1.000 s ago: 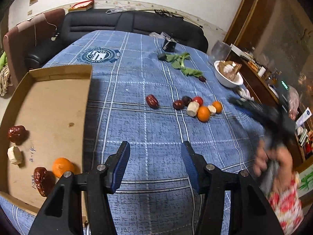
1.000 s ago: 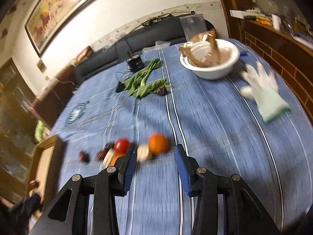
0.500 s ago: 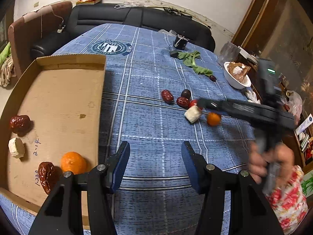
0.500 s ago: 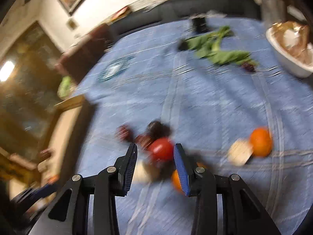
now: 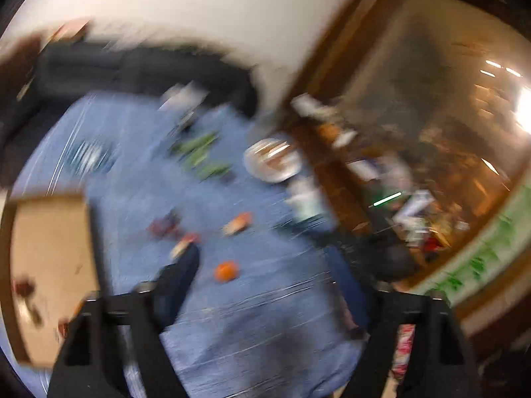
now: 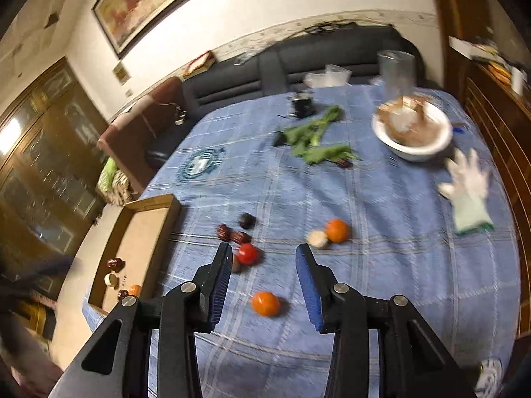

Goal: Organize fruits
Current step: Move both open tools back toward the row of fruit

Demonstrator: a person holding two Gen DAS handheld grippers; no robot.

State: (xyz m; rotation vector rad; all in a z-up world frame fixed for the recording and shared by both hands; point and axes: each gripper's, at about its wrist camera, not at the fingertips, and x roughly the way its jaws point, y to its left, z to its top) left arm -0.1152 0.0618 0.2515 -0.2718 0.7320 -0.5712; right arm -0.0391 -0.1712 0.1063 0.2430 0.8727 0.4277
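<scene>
Loose fruit lies on the blue checked tablecloth. My right gripper is open and empty above an orange that lies between its fingers. A red tomato, red dates, a dark fruit, a second orange and a pale piece lie beyond. The cardboard tray at the left holds a date, a pale piece and an orange. The left wrist view is blurred: my left gripper is open and empty, with an orange ahead and the tray at the left.
A white bowl with paper in it, green leaves, a white glove, a clear cup and a small dark object are on the far side. A dark sofa runs behind the table.
The left gripper has swung sharply right and tilted, blurring its view. The right gripper has pulled back and up; one orange now lies apart from the cluster, between its fingers.
</scene>
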